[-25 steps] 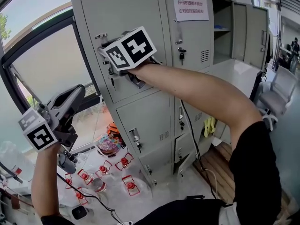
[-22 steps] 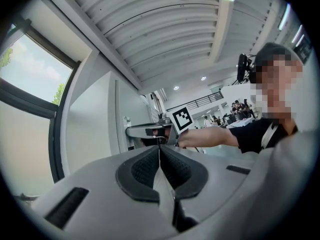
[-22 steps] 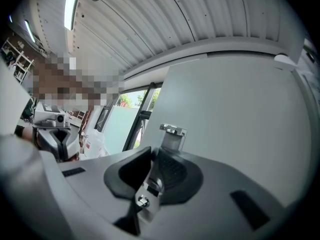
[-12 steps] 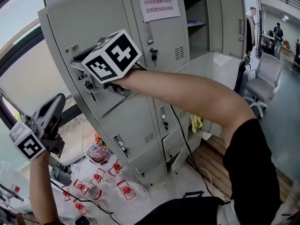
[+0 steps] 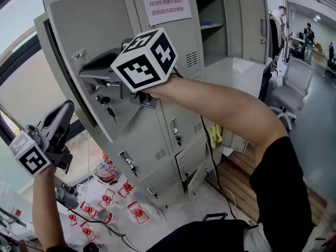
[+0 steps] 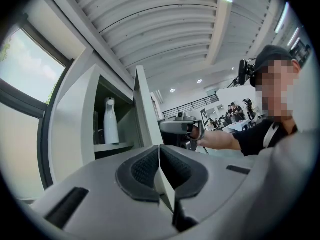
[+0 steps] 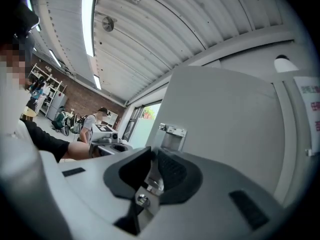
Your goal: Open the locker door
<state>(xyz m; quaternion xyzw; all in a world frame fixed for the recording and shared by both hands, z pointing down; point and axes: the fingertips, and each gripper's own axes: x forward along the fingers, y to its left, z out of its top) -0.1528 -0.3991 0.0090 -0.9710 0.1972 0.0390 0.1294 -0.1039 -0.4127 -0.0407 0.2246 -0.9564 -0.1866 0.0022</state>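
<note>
Locker door [image 5: 86,33]: top-left unit of the grey locker bank [image 5: 173,114], upper left of the head view. It stands ajar, with its left edge swung out from the frame and a dark gap showing along that side. In the left gripper view the door's edge sits at frame centre, with a white bottle [image 6: 111,121] upright on the shelf inside.

Latch handle [image 7: 149,180]: a metal piece with a screw, on the door's left side. Keys [image 5: 109,109] hang just below it.

Right gripper [image 5: 97,70]: clamped on the latch handle, pads pressing on either side of the metal. Its marker cube is toward the camera and the arm is extended from the lower right.

Left gripper [image 5: 63,114]: lower left of the head view, well apart from the door. Jaws are closed together with nothing between them.

Surroundings: a paper notice [image 5: 165,5] is on the neighbouring door, at top centre. An open compartment [image 5: 207,25] is at upper right. Small red items [image 5: 105,198] lie on the floor at lower left.
</note>
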